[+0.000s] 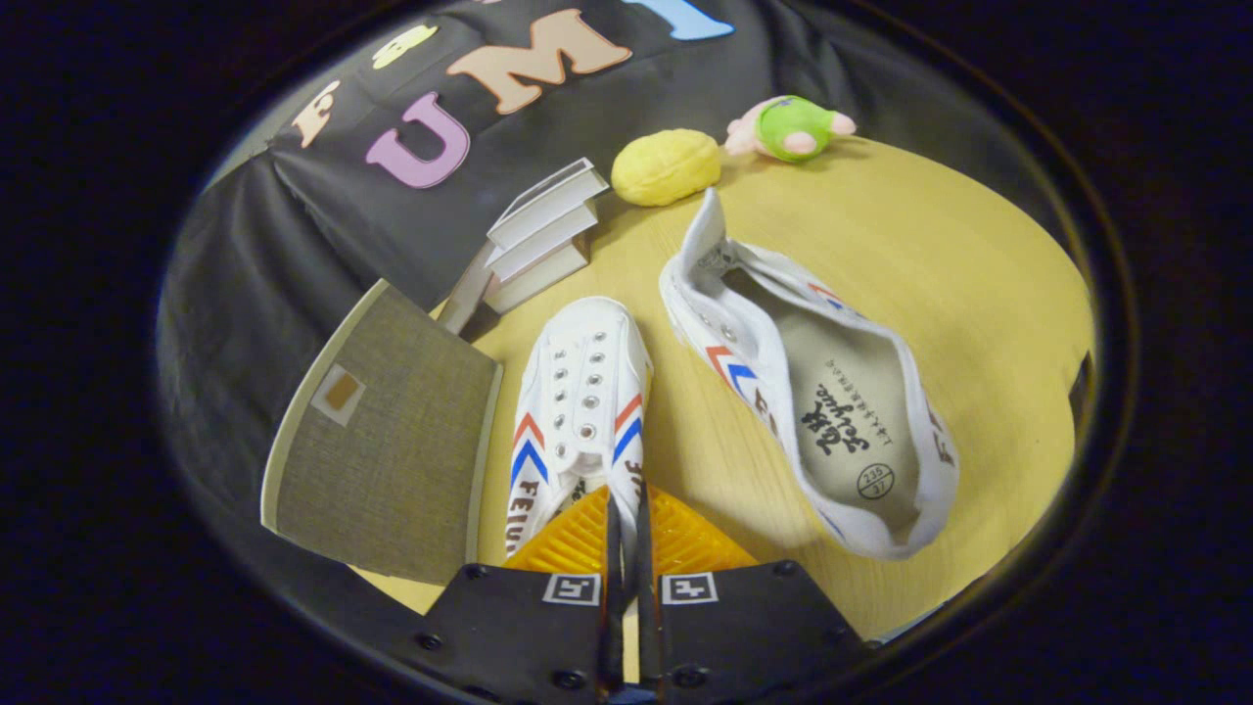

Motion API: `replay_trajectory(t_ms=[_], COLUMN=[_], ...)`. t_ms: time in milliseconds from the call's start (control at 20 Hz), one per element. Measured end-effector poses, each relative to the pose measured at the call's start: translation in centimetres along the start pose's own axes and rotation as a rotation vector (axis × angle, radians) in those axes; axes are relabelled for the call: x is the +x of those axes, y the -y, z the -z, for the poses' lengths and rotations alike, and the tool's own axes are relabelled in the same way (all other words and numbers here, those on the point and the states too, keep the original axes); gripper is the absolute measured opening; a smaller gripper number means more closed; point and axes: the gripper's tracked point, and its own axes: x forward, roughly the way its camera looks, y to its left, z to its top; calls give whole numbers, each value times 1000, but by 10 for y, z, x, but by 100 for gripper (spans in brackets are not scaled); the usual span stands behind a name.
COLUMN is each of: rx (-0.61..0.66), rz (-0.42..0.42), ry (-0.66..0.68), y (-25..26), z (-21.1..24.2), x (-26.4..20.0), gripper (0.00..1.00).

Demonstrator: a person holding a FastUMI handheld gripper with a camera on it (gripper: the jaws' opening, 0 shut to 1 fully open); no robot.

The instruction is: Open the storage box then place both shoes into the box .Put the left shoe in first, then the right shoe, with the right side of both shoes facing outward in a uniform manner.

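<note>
The gripper (626,514) had its two fingers drawn nearly together, pinching the near rim of a white canvas shoe (580,411) whose toe pointed away toward the far side of the wooden table (940,245). A second white shoe (812,392) lay tipped on its side just right of the fingers, its insole showing. The fabric storage box (387,441) sat to the left, beside the held shoe. Beyond were stacked books (543,240), a yellow plush (666,166) and a green plush toy (793,127).
</note>
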Motion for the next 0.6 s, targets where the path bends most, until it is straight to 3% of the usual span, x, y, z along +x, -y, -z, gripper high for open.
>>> replay_trajectory(t_ms=[300, 600], rx=[114, 139], rz=[-83, -168], ry=[-29, -67], y=[-9, -33], z=[1, 10], x=[-5, -20], gripper=[9, 9])
